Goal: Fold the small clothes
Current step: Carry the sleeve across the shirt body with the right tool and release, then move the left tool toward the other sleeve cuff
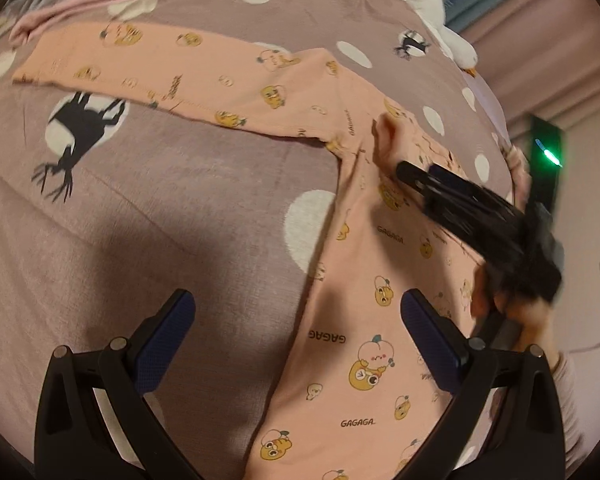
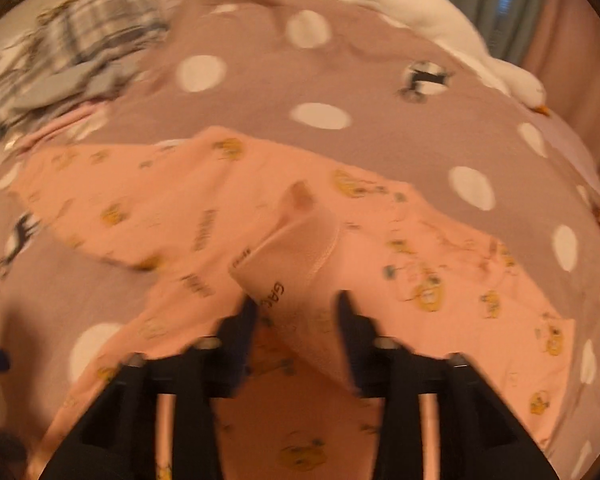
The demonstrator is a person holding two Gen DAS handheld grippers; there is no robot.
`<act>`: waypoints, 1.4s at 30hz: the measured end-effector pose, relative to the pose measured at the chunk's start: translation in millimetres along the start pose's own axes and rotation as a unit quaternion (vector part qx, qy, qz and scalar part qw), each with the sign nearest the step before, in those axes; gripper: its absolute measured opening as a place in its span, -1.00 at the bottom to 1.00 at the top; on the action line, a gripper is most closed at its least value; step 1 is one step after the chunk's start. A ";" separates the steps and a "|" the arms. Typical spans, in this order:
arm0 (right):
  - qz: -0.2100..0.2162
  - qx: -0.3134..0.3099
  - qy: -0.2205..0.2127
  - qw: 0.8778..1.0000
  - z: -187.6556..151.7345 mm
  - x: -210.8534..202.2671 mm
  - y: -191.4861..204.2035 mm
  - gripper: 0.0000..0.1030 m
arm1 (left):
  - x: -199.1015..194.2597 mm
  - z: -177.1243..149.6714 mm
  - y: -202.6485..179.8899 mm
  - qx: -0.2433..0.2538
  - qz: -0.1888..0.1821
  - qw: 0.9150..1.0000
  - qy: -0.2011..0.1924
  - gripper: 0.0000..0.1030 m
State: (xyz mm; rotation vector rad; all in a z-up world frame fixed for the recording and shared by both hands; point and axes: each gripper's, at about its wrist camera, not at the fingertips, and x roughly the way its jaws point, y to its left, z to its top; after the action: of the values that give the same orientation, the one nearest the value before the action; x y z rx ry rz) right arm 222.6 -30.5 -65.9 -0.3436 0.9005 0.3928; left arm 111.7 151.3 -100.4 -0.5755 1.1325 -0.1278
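While the pink shirt lies spread on the bed, its body runs down toward the left tongs and one long sleeve stretches flat away to the left across the mauve cover with white dots. The left tongs stand wide, with nothing between their blue pads; one pad hangs over the bare cover and the other over the shirt's body. The right tongs are blurred in both views. In the right wrist view their jaws stand partly apart, and the cuff end of the other sleeve, folded in over the chest of the shirt, lies between the tips; whether the pads press on it I cannot tell. In the left wrist view the same sleeve end stands up just at the tip of the right tongs, with the person's hand gripping the handle behind. A white stuffed goose lies along the far edge of the bed, and plaid cloth is bunched at the far left
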 end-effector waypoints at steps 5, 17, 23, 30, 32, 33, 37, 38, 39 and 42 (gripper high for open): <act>0.100 0.060 -0.058 0.992 -14.7 -44.0 -28.3 0.11 | 0.8 3.9 3.5 -0.016 0.006 1.000 0.001 0.99; 0.148 0.351 -0.097 0.920 -155.6 -84.0 -140.0 0.34 | 24.7 51.8 -95.4 0.092 -0.049 0.994 -0.037 0.99; 0.149 0.413 -0.128 0.889 -194.2 -101.1 -153.2 0.34 | 78.6 96.4 -129.6 0.031 -0.126 0.991 -0.013 0.94; 0.139 0.434 -0.131 0.880 -217.0 -109.7 -157.4 0.34 | 132.2 116.6 -120.1 -0.016 -0.162 0.987 0.021 0.86; 0.135 0.437 -0.130 0.880 -222.1 -111.5 -159.5 0.34 | 139.7 117.3 -112.1 -0.012 -0.139 0.990 0.023 0.55; 0.132 0.438 -0.129 0.880 -221.4 -110.3 -159.8 0.33 | 140.5 118.1 -107.8 -0.001 -0.131 0.991 0.018 0.45; 0.126 0.447 -0.131 0.876 -227.9 -112.0 -161.8 0.34 | 133.0 115.6 -102.9 0.028 -0.115 0.993 0.015 0.25; 0.127 0.449 -0.133 0.874 -231.5 -112.9 -160.8 0.34 | 129.6 114.4 -102.1 0.035 -0.108 0.993 0.014 0.26; 0.128 0.450 -0.134 0.874 -231.8 -113.3 -160.3 0.34 | 125.1 113.3 -101.5 0.040 -0.105 0.994 0.015 0.28; 0.129 0.443 -0.137 0.876 -225.5 -114.6 -155.3 0.34 | 107.4 108.2 -99.6 0.060 -0.093 0.994 0.007 0.51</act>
State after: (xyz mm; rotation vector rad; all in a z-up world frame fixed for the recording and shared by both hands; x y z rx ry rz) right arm 76.6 -288.3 -84.0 0.6740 0.7582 0.2263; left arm 272.5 65.8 -106.8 -0.5737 1.0748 -0.3587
